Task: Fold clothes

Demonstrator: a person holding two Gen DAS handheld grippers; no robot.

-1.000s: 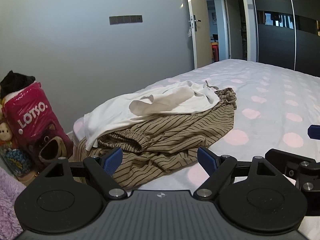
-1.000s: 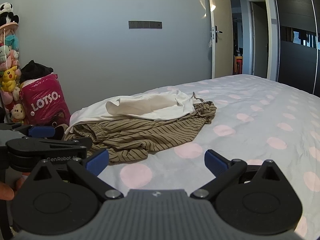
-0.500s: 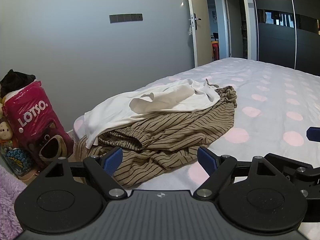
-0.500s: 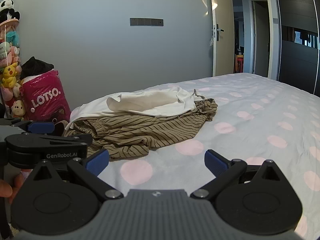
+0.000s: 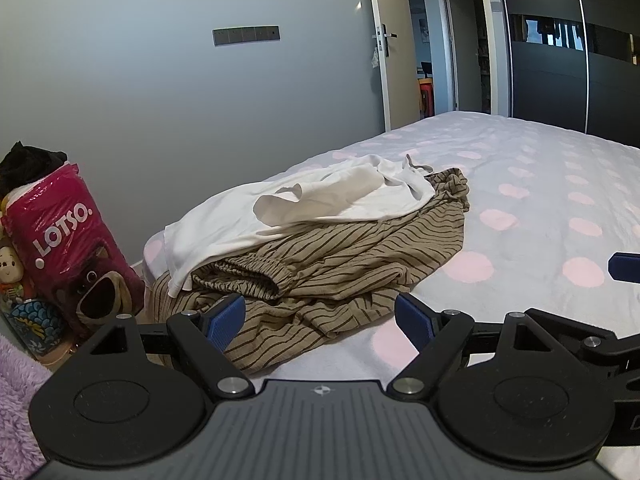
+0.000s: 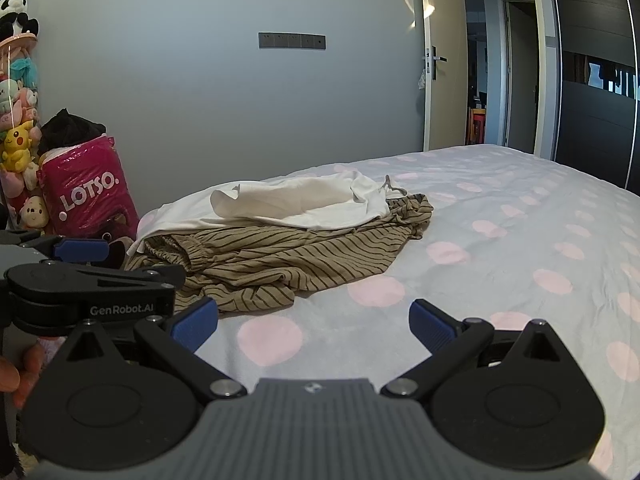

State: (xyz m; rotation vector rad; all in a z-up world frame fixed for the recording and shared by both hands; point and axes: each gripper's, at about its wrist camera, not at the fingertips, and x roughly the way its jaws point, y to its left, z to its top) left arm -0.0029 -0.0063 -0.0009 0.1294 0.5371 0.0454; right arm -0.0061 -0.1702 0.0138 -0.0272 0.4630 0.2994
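Our left gripper (image 5: pixel 320 320) spread wide and empty, striped trousers (image 5: pixel 340 264) just ahead, white shirt (image 5: pixel 304 204) atop them, our right gripper (image 6: pixel 314 322) wide too, over bed (image 6: pixel 520 248).

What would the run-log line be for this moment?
stage: approach, nothing folded | left gripper: open, empty | right gripper: open, empty | white shirt on striped brown trousers, heaped on polka-dot bed

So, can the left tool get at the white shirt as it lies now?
Probably yes. The white shirt lies uncovered on top of the striped garment, and the left tool, open and empty, faces the pile with nothing between.
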